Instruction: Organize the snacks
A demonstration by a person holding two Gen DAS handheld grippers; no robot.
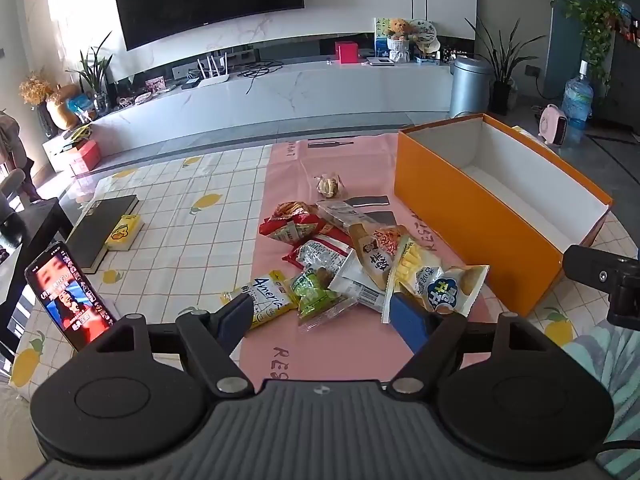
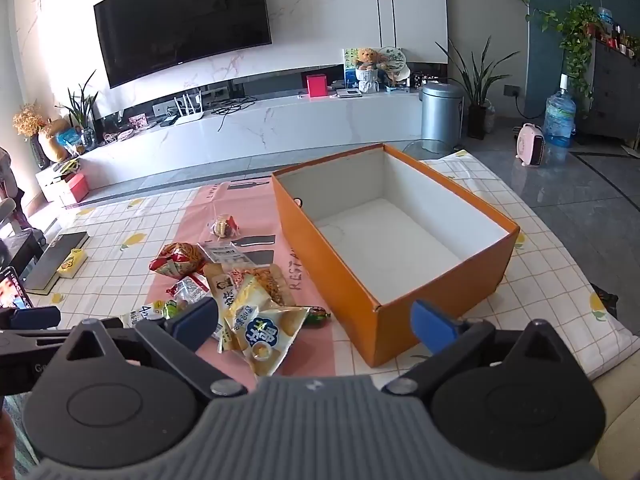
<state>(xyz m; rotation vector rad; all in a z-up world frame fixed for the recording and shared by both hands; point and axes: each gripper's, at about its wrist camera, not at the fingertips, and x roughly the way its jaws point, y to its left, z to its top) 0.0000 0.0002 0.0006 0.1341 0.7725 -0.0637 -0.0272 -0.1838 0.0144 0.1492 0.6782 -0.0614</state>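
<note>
Right wrist view: rectangular orange cardboard box (image 2: pixel 360 280), white inside, long axis running away rightward on checked cloth (image 2: pixel 520 280). Crinkled foil packets (image 2: pixel 240 300) heaped just left. Right gripper (image 2: pixel 316 326) and left gripper (image 1: pixel 324 316) both spread, grasping nothing.

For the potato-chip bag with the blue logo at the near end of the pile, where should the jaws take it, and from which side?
Probably the potato-chip bag is best pinched at its crimped near edge, coming in low from the operator's side. It lies flat and tilted atop the other snacks, and that end overhangs the pink mat freely. The right gripper is open and closest; the orange box crowds the right side.
</note>
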